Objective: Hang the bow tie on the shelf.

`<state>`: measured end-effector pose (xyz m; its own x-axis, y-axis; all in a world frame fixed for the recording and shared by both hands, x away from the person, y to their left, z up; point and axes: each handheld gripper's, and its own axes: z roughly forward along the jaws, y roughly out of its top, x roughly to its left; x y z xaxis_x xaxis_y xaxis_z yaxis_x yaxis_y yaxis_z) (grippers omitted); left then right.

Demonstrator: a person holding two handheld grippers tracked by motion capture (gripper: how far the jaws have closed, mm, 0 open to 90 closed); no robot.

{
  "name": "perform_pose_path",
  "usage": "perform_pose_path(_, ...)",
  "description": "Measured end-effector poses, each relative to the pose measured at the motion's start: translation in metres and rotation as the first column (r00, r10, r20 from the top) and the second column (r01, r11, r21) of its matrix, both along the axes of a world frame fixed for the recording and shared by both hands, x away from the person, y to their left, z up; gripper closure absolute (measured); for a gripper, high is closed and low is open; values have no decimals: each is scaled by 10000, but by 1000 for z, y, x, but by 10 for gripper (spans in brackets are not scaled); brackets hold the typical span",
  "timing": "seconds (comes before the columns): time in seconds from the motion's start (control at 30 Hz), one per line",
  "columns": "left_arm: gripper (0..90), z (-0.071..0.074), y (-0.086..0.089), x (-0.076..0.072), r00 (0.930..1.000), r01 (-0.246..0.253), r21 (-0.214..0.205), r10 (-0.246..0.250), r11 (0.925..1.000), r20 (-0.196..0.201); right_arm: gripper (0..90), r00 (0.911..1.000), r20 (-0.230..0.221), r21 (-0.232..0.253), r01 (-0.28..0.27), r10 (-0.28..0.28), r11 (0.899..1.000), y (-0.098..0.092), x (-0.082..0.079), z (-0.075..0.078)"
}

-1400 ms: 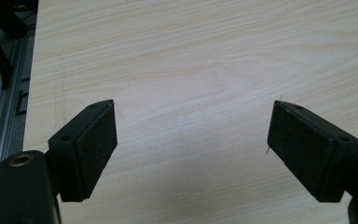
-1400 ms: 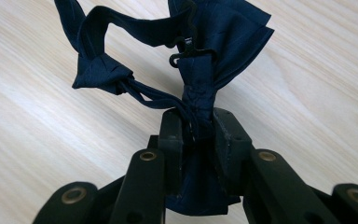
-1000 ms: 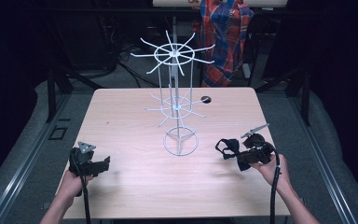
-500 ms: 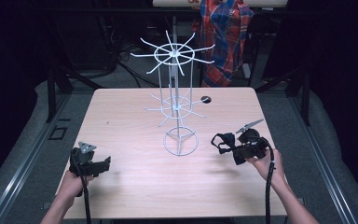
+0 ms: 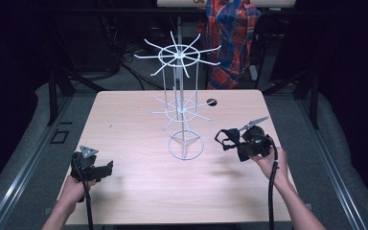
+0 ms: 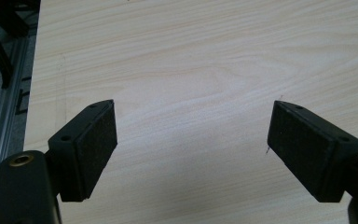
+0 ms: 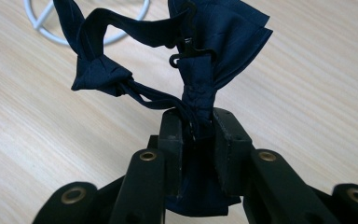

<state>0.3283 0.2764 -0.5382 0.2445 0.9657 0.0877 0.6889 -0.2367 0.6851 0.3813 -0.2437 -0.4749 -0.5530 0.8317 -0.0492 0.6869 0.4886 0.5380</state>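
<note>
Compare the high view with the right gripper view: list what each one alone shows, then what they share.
High view alone: the full white wire rack with its two tiers of hooks, the left gripper near the table's left front corner, both forearms, a plaid cloth behind the table.

Right gripper view alone: the dark bow tie's knot pinched between the right gripper pads, its strap loop and small black hook clasp.

Shared: the bow tie, the right gripper, the rack's ring base, the wooden table.
</note>
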Motion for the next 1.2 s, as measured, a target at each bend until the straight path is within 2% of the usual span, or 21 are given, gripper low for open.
perform_pose_path(0.13,161,0,0,0,10000,41,67,-41,10000,-41,748,9999,138,88,36,-37,10000,6,6,1)
perform_pose_path(0.23,161,-1,-1,0,10000,49,27,-49,10000,-1,749,9999,152,-107,-36,37,9999,13,14,0)
perform_pose_path(0.33,161,-1,1,1,10000,21,22,-21,10000,-38,749,9997,257,-8,-40,40,10000,16,17,1)
perform_pose_path(0.7,161,-2,0,2,9999,127,55,-127,9999,-47,748,9976,656,262,-255,237,9993,11,7,15)
perform_pose_path(1.03,161,-5,4,2,9998,150,30,-149,9999,-131,748,9972,643,329,-394,372,9987,9,5,19)
perform_pose_path(1.2,161,-5,9,-1,9999,8,-11,-9,10000,-124,748,9972,622,375,-446,422,9983,7,5,19)
